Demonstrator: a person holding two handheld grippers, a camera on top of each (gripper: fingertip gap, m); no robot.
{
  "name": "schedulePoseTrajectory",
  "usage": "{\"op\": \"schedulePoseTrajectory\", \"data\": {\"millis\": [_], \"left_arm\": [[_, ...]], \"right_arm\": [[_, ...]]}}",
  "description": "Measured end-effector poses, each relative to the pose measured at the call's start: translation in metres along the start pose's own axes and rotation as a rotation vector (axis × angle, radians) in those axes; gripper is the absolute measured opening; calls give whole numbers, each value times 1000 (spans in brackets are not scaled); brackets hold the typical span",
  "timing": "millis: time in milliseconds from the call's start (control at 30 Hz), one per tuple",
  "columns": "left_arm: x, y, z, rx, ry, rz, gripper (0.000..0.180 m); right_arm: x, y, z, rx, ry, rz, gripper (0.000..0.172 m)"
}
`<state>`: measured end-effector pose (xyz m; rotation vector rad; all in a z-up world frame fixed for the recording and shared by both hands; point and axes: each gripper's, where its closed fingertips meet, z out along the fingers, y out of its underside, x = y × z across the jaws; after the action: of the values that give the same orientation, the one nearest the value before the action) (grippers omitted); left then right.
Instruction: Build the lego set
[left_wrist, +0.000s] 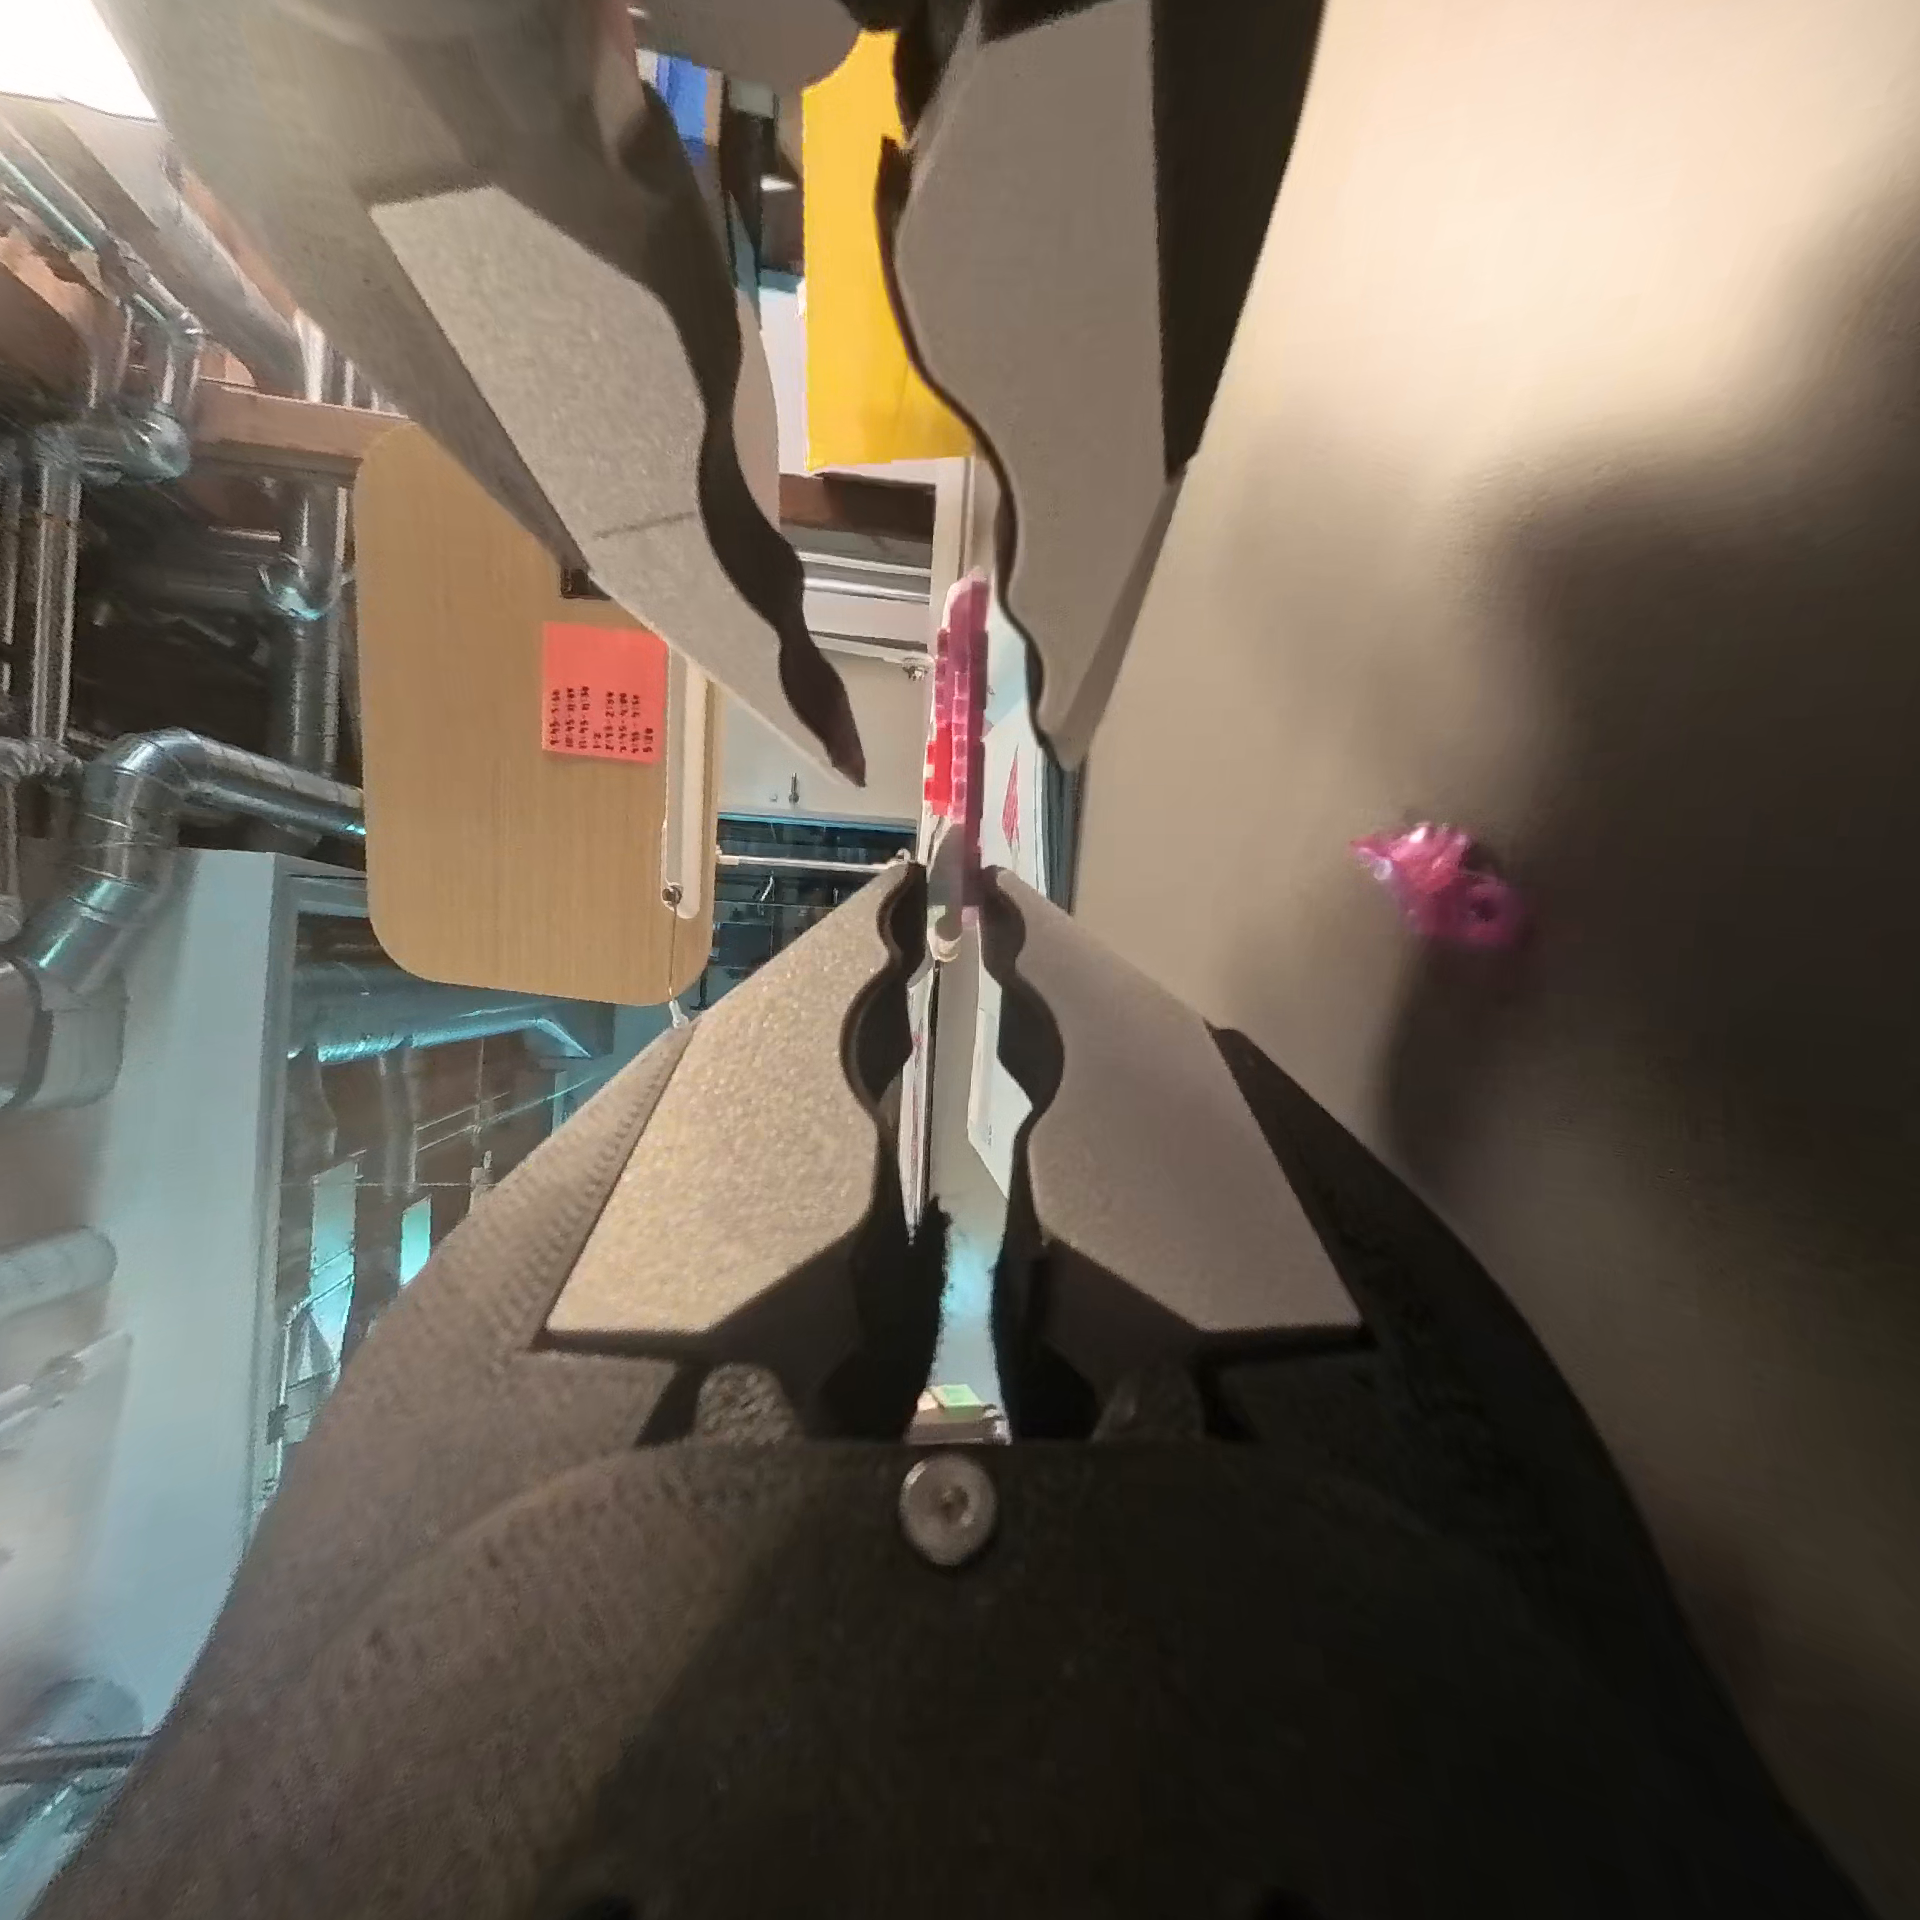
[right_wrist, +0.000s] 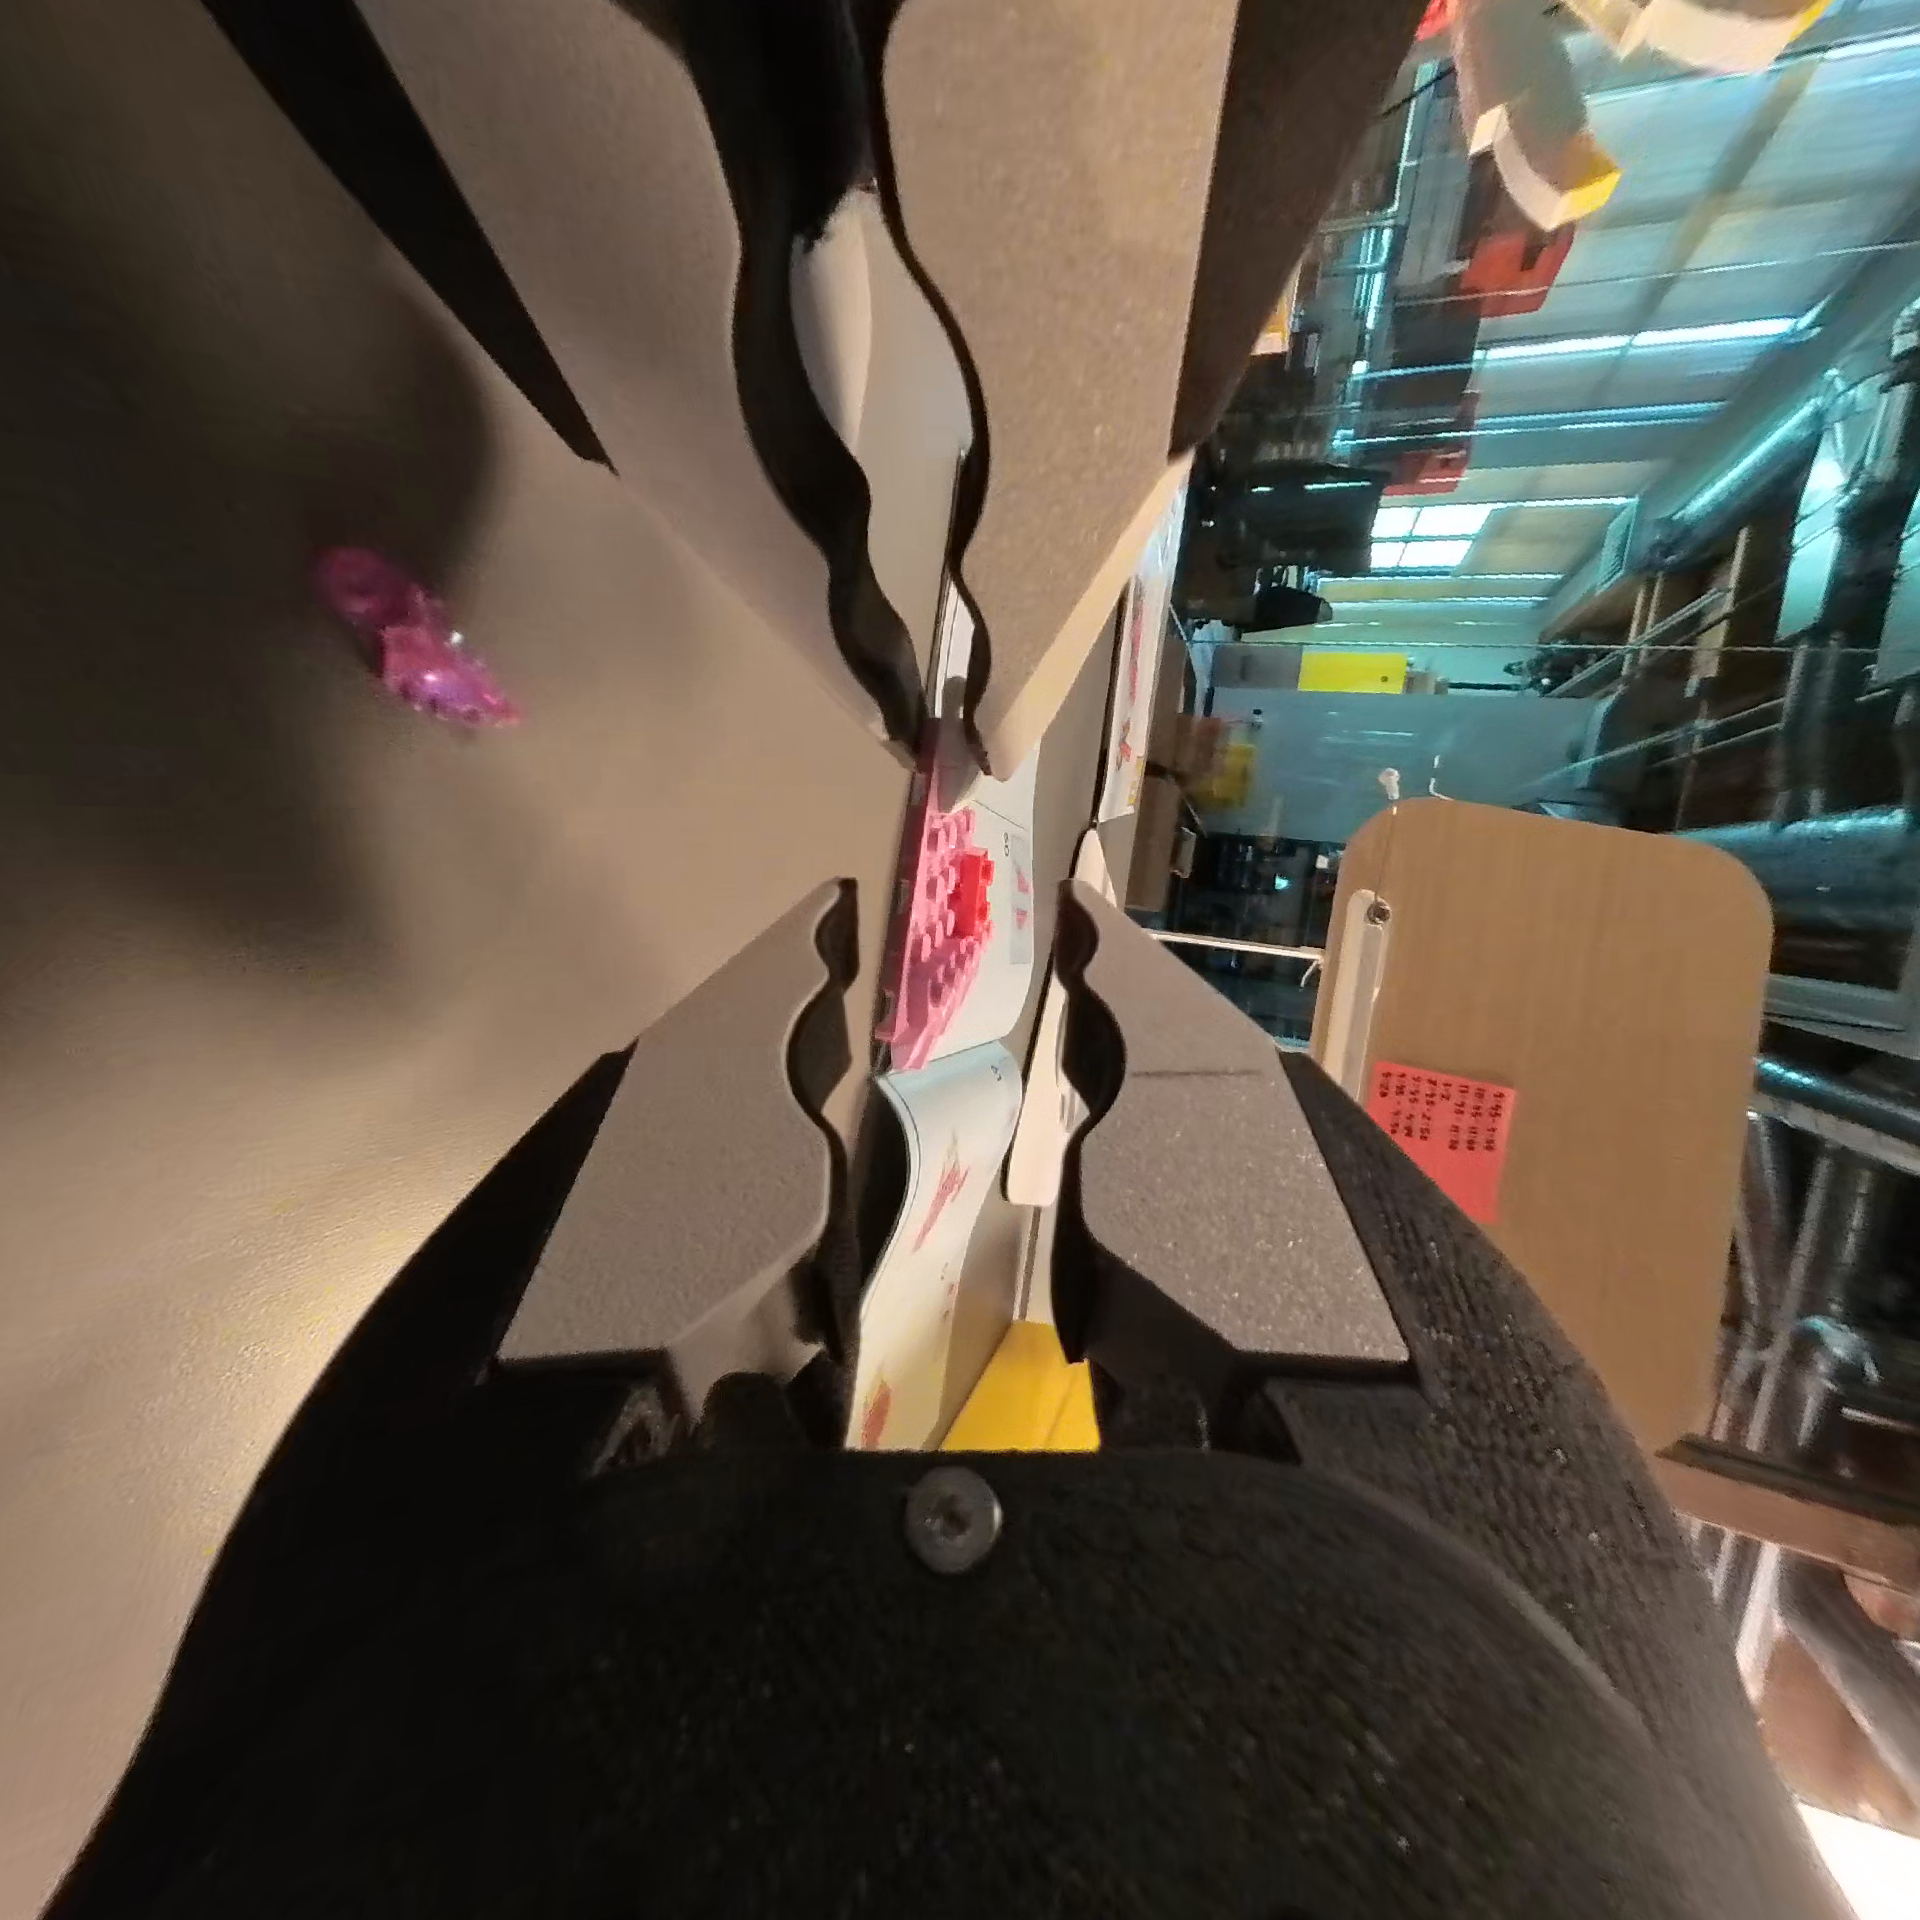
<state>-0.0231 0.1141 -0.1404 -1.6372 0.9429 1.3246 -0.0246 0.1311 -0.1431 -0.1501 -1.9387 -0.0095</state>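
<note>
My left gripper (left_wrist: 956, 894) is shut on one end of a pink studded plate (left_wrist: 961, 707), held edge-on above the table; a small grey piece sits at its fingertips. In the right wrist view the plate (right_wrist: 925, 966) carries a red brick (right_wrist: 971, 894), and the left gripper (right_wrist: 945, 764) pinches its far end. My right gripper (right_wrist: 956, 899) is open around the plate's near end, with a gap at the pads. It also shows in the left wrist view (left_wrist: 961, 758), its fingers apart on either side of the plate.
A clear pink piece (left_wrist: 1439, 883) lies on the beige table (left_wrist: 1507, 416); it also shows in the right wrist view (right_wrist: 416, 644). An open instruction booklet (right_wrist: 956, 1153) lies under the plate. A wooden panel with an orange sticker (right_wrist: 1538, 1039) stands beyond the table edge. The grippers are tip to tip, or close to it.
</note>
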Motion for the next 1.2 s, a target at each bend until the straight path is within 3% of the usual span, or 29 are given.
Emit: {"op": "schedulePoseTrajectory", "data": {"millis": [167,267,567,800,1067,1200], "left_arm": [[-1,2,1,-12,6,-29,9],[-1,2,0,-10,6,-36,9],[-3,1,0,-4,5,-45,9],[-3,3,0,-11,9,-51,9],[0,3,1,-17,23,-57,9],[-1,2,0,-15,23,-72,9]], "right_arm": [[-13,4,3,14,-69,-50,57],[-16,2,5,29,-66,-53,59],[0,1,7,39,41,-64,27],[-4,1,9,29,26,-50,27],[1,1,8,20,72,-73,9],[3,1,9,13,77,-66,9]]}}
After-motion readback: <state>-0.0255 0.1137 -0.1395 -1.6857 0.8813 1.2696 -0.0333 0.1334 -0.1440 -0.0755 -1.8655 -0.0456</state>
